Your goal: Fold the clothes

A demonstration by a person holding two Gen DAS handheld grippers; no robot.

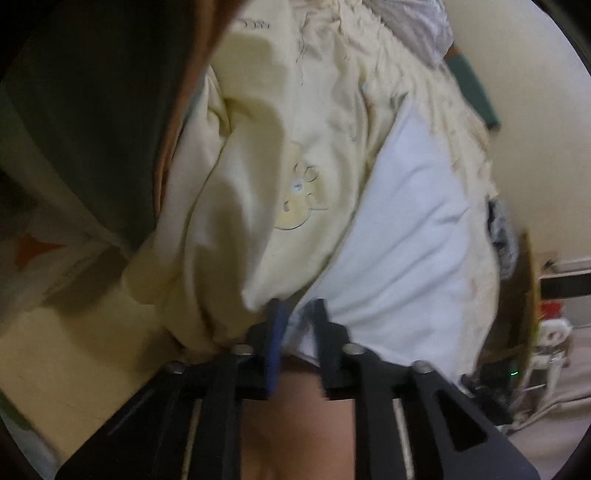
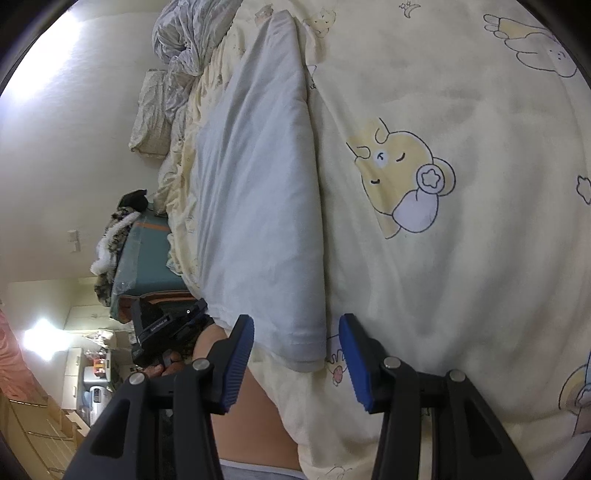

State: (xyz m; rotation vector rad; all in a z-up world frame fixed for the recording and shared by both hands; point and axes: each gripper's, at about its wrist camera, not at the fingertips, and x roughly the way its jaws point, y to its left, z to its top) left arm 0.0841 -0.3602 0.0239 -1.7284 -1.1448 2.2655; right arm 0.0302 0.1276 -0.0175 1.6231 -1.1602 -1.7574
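Observation:
A pale grey-white garment (image 2: 255, 177) lies folded in a long strip on a cream bedspread (image 2: 461, 277) printed with cartoon bears. My right gripper (image 2: 297, 358) is open, its blue pads on either side of the garment's near hem corner without pressing it. In the left wrist view the same garment (image 1: 406, 229) stretches away, and its bunched edge sits in the gap of my left gripper (image 1: 299, 328). Those jaws stand slightly apart and that view is blurred. The left tool's black body (image 2: 166, 328) shows at the garment's left corner.
A crumpled grey blanket (image 2: 192, 33) and a pillow (image 2: 151, 110) lie at the far end of the bed. A teal box (image 2: 147, 258) with fluffy things on it stands beside the bed. A person's bare leg (image 2: 251, 413) is close under the grippers.

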